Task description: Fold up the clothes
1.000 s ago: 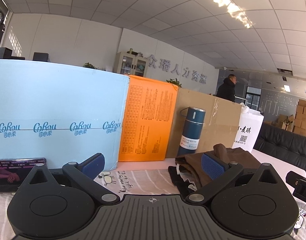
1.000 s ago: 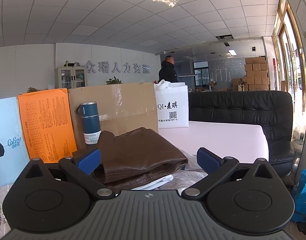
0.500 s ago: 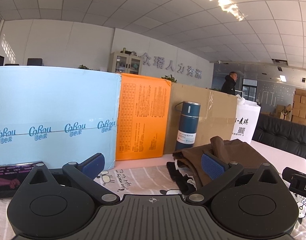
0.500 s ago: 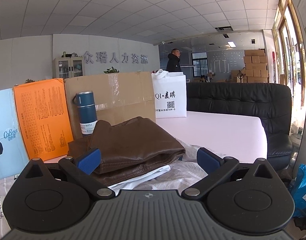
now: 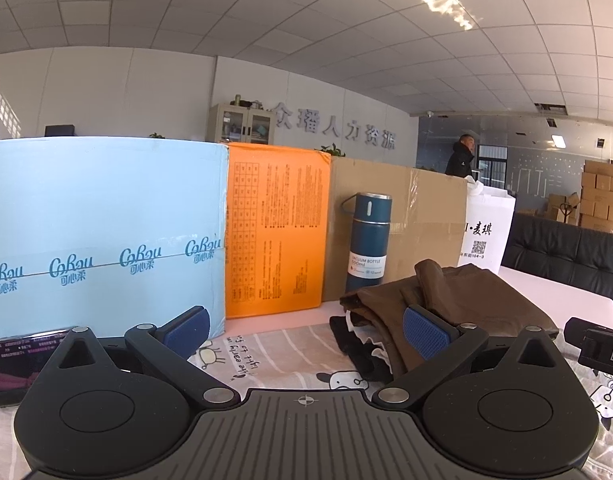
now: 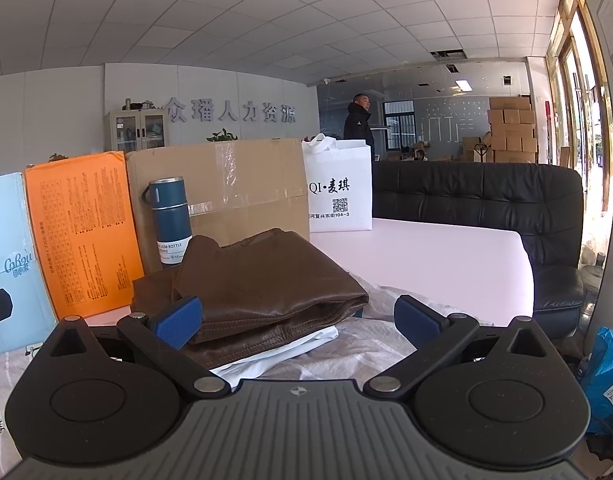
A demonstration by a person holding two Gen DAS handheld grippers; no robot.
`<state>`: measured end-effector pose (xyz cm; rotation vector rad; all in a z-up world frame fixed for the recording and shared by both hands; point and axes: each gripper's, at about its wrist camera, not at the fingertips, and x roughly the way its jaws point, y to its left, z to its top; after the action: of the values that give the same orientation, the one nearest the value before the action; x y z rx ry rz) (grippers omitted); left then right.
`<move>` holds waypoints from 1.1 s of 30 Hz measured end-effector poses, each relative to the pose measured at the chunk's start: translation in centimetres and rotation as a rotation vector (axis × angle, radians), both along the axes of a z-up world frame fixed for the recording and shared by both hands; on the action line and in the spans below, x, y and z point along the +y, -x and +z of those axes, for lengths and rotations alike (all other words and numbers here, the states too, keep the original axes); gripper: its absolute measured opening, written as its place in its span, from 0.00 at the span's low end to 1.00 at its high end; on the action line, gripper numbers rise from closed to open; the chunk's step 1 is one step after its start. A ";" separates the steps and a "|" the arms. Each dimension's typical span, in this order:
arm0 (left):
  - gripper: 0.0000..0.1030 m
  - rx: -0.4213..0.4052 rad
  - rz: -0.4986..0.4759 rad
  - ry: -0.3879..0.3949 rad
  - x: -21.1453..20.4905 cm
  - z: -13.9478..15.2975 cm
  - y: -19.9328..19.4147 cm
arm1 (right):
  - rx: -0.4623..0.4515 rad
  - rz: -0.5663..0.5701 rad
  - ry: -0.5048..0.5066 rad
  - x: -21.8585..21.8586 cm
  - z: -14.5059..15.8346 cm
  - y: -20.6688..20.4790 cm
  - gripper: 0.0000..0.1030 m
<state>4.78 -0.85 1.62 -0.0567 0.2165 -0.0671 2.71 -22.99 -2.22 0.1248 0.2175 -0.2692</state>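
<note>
A folded brown garment (image 6: 262,292) lies on top of a stack with a white piece (image 6: 282,354) under it. The stack also shows in the left wrist view (image 5: 466,304), with dark and white layers below. My right gripper (image 6: 298,320) is open and empty, just in front of the stack. My left gripper (image 5: 306,328) is open and empty, to the left of the stack, above a printed cloth (image 5: 274,356).
A blue vacuum bottle (image 5: 368,236) stands behind the stack. A light blue box (image 5: 98,232), an orange box (image 5: 276,228) and a cardboard box (image 6: 234,184) line the back. A white bag (image 6: 338,196) and black sofa (image 6: 486,208) are at the right.
Both grippers tilted slightly down and nearer; the stack sits lower and larger in view. Both jaws stay open.
</note>
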 end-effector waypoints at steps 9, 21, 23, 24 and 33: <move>1.00 0.003 -0.014 -0.007 -0.2 -0.2 0.0 | 0.013 0.002 0.003 0.0 -0.2 -0.1 1.00; 1.00 0.005 -0.017 -0.009 -0.3 -0.1 -0.1 | 0.017 0.000 0.007 0.0 -0.3 -0.1 1.00; 1.00 0.005 -0.017 -0.008 -0.3 -0.1 -0.1 | 0.017 -0.001 0.008 0.0 -0.3 -0.1 1.00; 1.00 0.005 -0.018 -0.008 -0.3 -0.1 -0.1 | 0.017 -0.001 0.009 0.0 -0.2 0.0 1.00; 1.00 0.005 -0.024 -0.012 -0.4 -0.1 -0.2 | 0.020 0.006 0.018 0.2 -0.2 0.0 1.00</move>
<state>4.98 -1.29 1.49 -0.0426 0.2230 -0.0894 2.76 -22.82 -2.46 0.1038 0.2354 -0.2667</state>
